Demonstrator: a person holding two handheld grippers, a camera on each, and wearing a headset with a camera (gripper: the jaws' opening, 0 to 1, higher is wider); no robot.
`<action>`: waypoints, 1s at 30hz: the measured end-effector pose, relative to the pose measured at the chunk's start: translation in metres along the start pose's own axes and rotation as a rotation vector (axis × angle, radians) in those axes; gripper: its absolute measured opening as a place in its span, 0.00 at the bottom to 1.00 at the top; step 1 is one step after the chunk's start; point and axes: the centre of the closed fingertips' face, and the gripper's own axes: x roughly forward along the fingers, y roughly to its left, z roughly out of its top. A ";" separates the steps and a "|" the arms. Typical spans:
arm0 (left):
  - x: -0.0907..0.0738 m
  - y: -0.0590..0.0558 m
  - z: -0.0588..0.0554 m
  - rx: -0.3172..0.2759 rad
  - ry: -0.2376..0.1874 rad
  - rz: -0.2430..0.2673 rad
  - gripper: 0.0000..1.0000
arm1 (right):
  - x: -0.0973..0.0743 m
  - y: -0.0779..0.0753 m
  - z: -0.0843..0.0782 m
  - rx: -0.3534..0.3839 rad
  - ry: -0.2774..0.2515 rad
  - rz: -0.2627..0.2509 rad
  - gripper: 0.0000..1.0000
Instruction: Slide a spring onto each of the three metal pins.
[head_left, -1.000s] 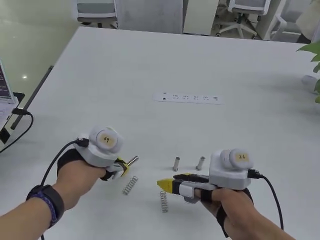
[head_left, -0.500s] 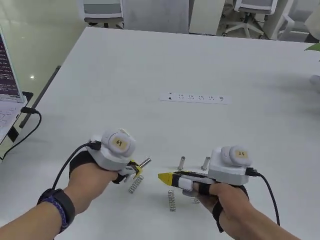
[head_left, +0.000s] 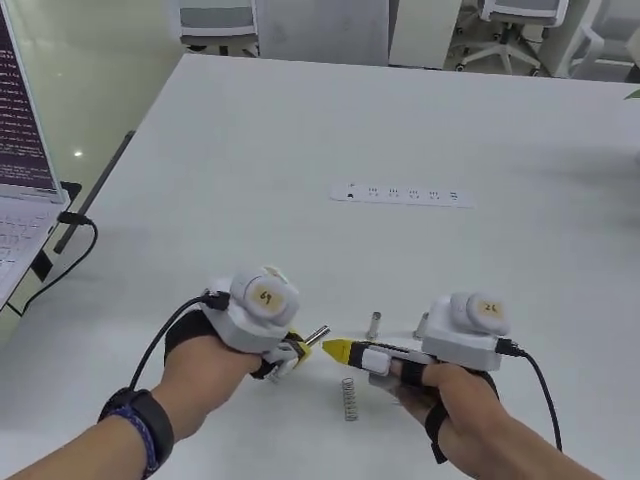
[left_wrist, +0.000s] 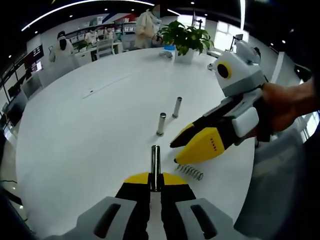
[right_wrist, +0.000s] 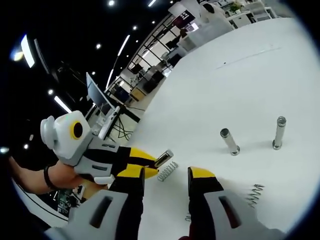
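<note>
Over the near part of the white counter, the left claw is clamped on a metal pin that juts forward from its yellow tips. The right claw stands open and empty, close to the pin's free end. A second pin and a third pin stand upright beyond; one spring lies beside the right claw, another spring near the left

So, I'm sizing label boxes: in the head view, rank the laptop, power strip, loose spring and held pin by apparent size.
Largest: laptop, though cropped by the frame.
Then power strip.
Last: spring and held pin, near alike; pin partly hidden, so unranked.
</note>
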 end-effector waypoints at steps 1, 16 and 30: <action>0.000 -0.002 0.001 0.004 0.000 -0.003 0.00 | 0.000 0.000 0.000 0.005 -0.002 0.001 0.32; 0.000 -0.022 0.008 0.039 -0.013 -0.034 0.00 | 0.002 -0.001 0.002 0.080 -0.033 0.019 0.24; -0.002 -0.024 0.013 0.058 -0.028 -0.038 0.00 | 0.002 0.003 0.005 0.137 -0.064 0.036 0.12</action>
